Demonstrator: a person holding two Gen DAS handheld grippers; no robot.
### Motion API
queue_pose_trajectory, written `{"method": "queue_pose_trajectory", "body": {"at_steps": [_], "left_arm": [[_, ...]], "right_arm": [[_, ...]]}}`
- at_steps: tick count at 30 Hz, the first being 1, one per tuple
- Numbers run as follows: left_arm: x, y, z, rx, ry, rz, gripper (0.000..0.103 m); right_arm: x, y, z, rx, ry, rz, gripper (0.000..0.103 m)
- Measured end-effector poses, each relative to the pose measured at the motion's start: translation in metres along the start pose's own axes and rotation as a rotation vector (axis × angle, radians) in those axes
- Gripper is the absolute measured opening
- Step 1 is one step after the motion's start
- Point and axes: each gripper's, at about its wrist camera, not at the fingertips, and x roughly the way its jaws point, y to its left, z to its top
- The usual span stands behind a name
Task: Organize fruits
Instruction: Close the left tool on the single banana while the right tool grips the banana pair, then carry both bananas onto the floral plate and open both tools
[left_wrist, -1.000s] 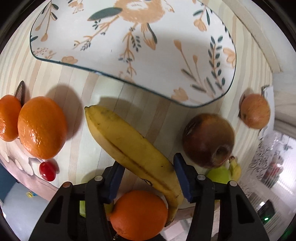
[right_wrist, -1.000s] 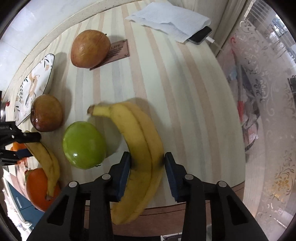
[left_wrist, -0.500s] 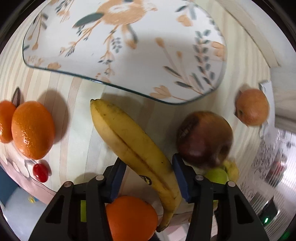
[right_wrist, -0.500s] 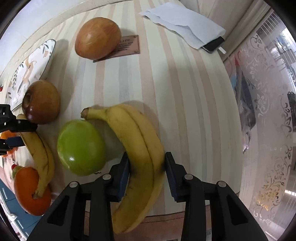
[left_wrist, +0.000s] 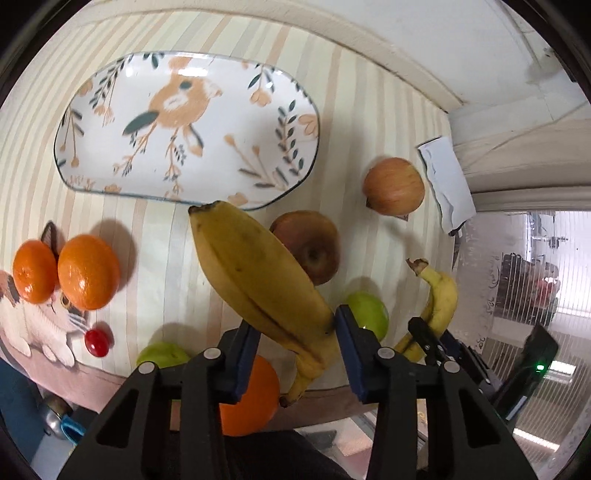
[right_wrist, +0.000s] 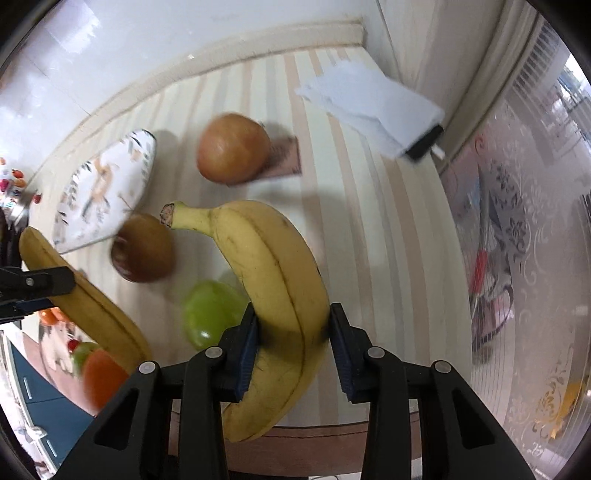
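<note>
**Bananas up, plate still bare**

Left view, left to right: oranges (left_wrist: 88, 271) mid-left untouched, plate (left_wrist: 66, 147) upper left empty. We've the left gripper (left_wrist: 295, 343), jaws just closing, clamped on a banana (left_wrist: 258, 273) at centre; right gripper (right_wrist: 291, 343) clamps the banana pair (right_wrist: 273, 280), centre of its view. Apples etc. remain.

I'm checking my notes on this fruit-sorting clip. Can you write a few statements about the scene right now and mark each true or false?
1. The left gripper holds a single banana between its jaws. True.
2. The right gripper is closed on a green apple. False: it grips a pair of bananas; the green apple sits beside them.
3. The patterned plate already holds fruit. False: nothing lies on it.
4. Two oranges sit side by side on the table. True.
5. A small red fruit lies near the table edge. True.
</note>
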Motion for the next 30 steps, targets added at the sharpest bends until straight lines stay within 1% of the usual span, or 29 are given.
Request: {"method": "queue_pose_trajectory", "body": {"at_steps": [1, 3, 4, 6, 7, 8, 9, 11, 12, 13, 14, 17, 22, 25, 30], "left_arm": [[0.001, 0.001, -0.001, 0.011, -0.001, 0.001, 0.038], [0.013, -0.003, 0.002, 0.011, 0.005, 0.008, 0.038], [0.027, 0.004, 0.013, 0.009, 0.008, 0.014, 0.037], [0.037, 0.002, 0.010, 0.015, 0.021, -0.013, 0.037], [0.041, -0.001, 0.010, 0.013, 0.019, -0.013, 0.037], [0.043, -0.005, 0.009, 0.030, 0.017, 0.000, 0.037], [0.054, -0.009, 0.015, 0.038, 0.015, 0.005, 0.037], [0.066, -0.014, 0.019, 0.039, 0.019, 0.040, 0.037], [0.075, -0.017, 0.022, 0.040, 0.023, 0.044, 0.037], [0.075, -0.015, 0.023, 0.040, 0.018, 0.047, 0.037], [0.074, -0.015, 0.022, 0.039, 0.008, 0.054, 0.036], [0.067, -0.019, 0.018, 0.077, -0.018, 0.054, 0.033], [0.050, -0.035, 0.011, 0.138, -0.064, 0.041, 0.031], [0.024, -0.033, 0.010, 0.145, -0.089, 0.009, 0.031], [-0.020, -0.027, 0.015, 0.119, -0.134, -0.064, 0.031]], "right_arm": [[0.000, -0.005, 0.008, -0.004, -0.003, 0.000, 0.039], [0.001, -0.002, 0.010, -0.015, -0.007, -0.002, 0.039], [0.002, -0.001, 0.011, -0.013, -0.005, 0.000, 0.039], [0.011, 0.004, 0.015, -0.007, -0.001, 0.006, 0.039], [0.015, 0.004, 0.014, -0.004, 0.000, 0.009, 0.039], [0.016, 0.004, 0.014, -0.001, 0.002, 0.014, 0.039], [0.017, 0.004, 0.013, 0.005, 0.003, 0.019, 0.039], [0.022, 0.004, 0.011, 0.014, 0.008, 0.025, 0.039], [0.024, 0.003, 0.009, 0.022, 0.013, 0.029, 0.039], [0.025, 0.003, 0.008, 0.026, 0.016, 0.032, 0.039], [0.026, 0.002, 0.006, 0.028, 0.019, 0.032, 0.039], [0.022, 0.000, 0.002, 0.030, 0.018, 0.039, 0.039], [0.002, -0.002, 0.002, 0.032, -0.013, 0.056, 0.039], [-0.014, 0.001, 0.008, 0.024, -0.040, 0.075, 0.039], [-0.044, 0.014, 0.026, 0.008, -0.079, 0.146, 0.039]]}}
